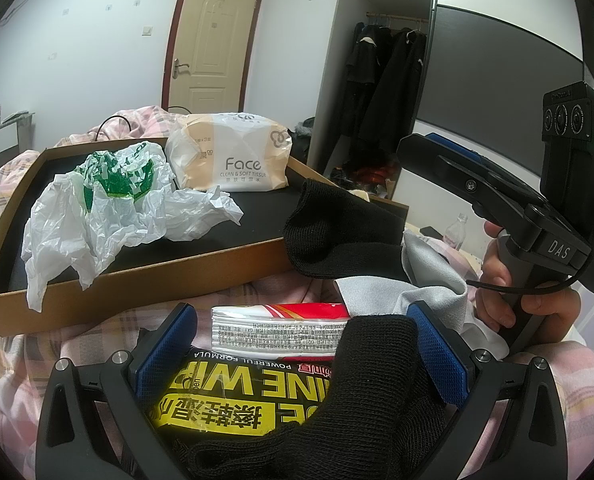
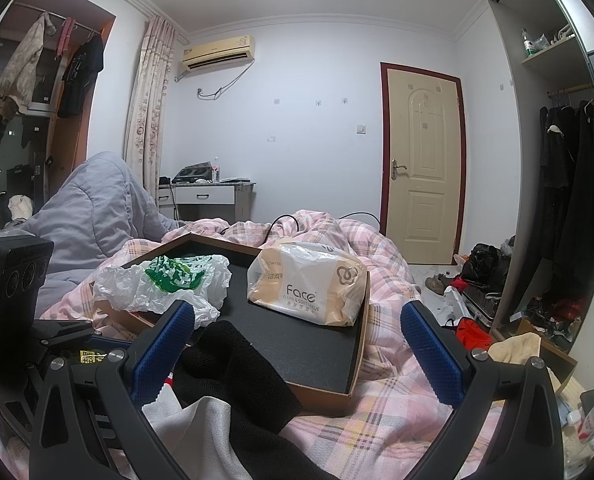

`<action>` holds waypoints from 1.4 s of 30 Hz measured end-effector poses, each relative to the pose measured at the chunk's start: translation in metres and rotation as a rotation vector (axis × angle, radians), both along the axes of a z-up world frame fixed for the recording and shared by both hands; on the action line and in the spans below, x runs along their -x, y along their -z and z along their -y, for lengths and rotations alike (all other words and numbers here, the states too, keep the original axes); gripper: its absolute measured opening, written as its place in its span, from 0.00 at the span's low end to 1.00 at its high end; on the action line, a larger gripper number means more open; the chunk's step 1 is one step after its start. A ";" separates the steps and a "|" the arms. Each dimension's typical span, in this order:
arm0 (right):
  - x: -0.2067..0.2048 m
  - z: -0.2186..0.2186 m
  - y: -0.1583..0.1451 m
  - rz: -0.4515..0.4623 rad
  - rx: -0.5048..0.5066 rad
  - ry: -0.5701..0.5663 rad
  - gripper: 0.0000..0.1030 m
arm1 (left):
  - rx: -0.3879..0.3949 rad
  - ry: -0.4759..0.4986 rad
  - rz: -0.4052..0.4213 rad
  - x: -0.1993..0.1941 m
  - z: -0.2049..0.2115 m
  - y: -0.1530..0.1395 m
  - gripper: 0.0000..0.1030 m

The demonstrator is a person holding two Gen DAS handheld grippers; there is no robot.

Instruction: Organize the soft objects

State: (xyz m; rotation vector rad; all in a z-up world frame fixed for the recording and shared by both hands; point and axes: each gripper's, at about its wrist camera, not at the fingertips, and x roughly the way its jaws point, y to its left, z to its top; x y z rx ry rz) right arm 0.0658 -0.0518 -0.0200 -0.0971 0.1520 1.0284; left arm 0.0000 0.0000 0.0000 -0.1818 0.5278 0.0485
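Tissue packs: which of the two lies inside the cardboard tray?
The beige Face pack lies in the tray; the red-and-white pack lies outside, on the blanket between the left fingers.

cream door (image 2: 423, 162), air conditioner (image 2: 218, 52), floral curtain (image 2: 149, 108)

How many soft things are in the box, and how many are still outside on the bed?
In the box: 2 (plastic bag, Face tissue pack)
Outside: 5 (wipes pack, small tissue pack, grey cloth, black sock, black sock)
Total: 7
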 end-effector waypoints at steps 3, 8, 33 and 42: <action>0.000 0.000 0.000 0.000 0.000 0.000 0.99 | 0.000 0.000 0.000 0.000 0.000 0.000 1.00; 0.000 0.000 0.000 0.000 0.000 0.000 0.99 | 0.000 0.000 0.000 0.000 0.000 0.000 1.00; 0.000 0.000 0.000 0.000 0.000 0.000 0.99 | 0.002 0.000 0.000 0.000 0.000 0.000 1.00; 0.000 0.001 -0.001 0.001 -0.002 -0.001 0.99 | -0.082 -0.046 -0.026 0.006 0.008 -0.010 1.00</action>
